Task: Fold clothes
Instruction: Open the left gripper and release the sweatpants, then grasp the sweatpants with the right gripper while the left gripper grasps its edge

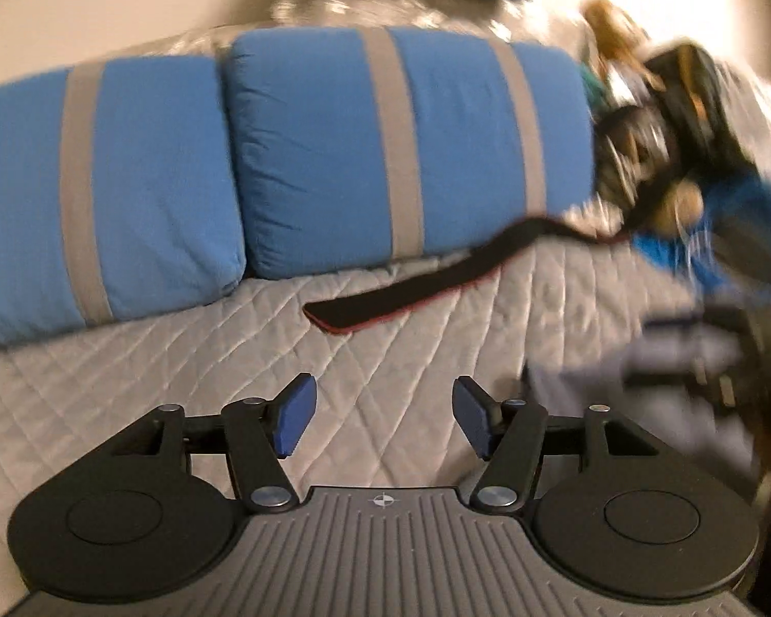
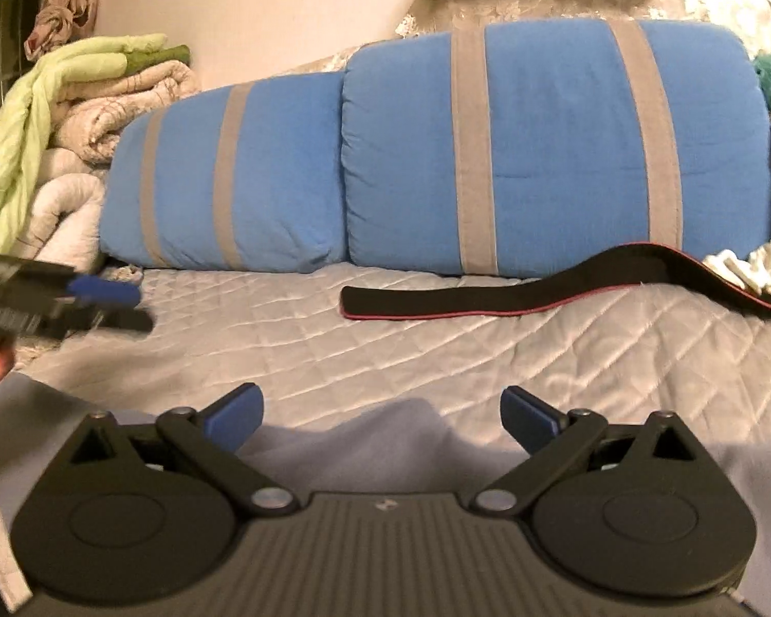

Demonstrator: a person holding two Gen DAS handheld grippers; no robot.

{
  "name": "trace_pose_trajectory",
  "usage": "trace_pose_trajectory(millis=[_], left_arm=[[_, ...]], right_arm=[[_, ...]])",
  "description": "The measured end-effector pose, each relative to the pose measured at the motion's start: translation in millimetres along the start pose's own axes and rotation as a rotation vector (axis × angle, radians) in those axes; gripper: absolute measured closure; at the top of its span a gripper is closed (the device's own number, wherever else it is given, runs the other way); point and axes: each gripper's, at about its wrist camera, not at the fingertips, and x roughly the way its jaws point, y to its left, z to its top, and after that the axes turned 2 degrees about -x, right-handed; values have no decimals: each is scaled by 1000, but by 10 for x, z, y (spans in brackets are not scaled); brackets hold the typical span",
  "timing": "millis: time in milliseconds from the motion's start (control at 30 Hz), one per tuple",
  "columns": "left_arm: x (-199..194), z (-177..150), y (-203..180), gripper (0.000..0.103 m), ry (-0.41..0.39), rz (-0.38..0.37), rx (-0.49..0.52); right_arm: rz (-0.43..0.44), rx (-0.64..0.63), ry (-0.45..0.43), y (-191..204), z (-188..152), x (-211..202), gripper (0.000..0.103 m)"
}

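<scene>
A pale lavender garment (image 2: 385, 445) lies on the grey quilted bed cover (image 2: 437, 349), right under my right gripper (image 2: 385, 411). That gripper is open, its blue pads wide apart above the cloth's far edge and holding nothing. My left gripper (image 1: 385, 411) is also open and empty, over bare quilt (image 1: 231, 360). In the left wrist view the garment (image 1: 581, 385) shows blurred at the right, beside the right gripper (image 1: 704, 355). The left gripper (image 2: 77, 303) appears blurred at the left edge of the right wrist view, off the cloth.
Two blue pillows with grey stripes (image 2: 539, 154) stand along the back of the bed. A black band with a red edge (image 2: 488, 298) lies in front of them. Folded blankets (image 2: 77, 103) are stacked at the left. A white item (image 2: 745, 267) and cluttered bags (image 1: 668, 118) sit at the right.
</scene>
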Motion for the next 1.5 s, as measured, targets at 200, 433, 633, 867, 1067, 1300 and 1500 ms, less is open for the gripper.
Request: trace_pose_trajectory(millis=[200,433,633,867,1067,1300,1500], left_arm=[[-3,-289,-115,46,25,4,158],[35,-443,-163,46,65,-15,228],[83,-408,-127,46,108,-88,141],[79,-385,-216,46,88,-87,176],[151,-398,-272,46,108,-97,201],[210,-404,-294,46,138,-118,177],[216,-397,-357,46,137,-117,197]], right_arm=[[-10,-28,40,-190,47,316,7],[58,-18,166,-390,-27,579,24],[95,2,236,-395,-91,701,38],[115,43,252,-403,-109,717,56],[106,48,250,-382,-107,730,48],[84,36,255,-351,-125,772,46],[77,46,245,-357,-129,761,62]])
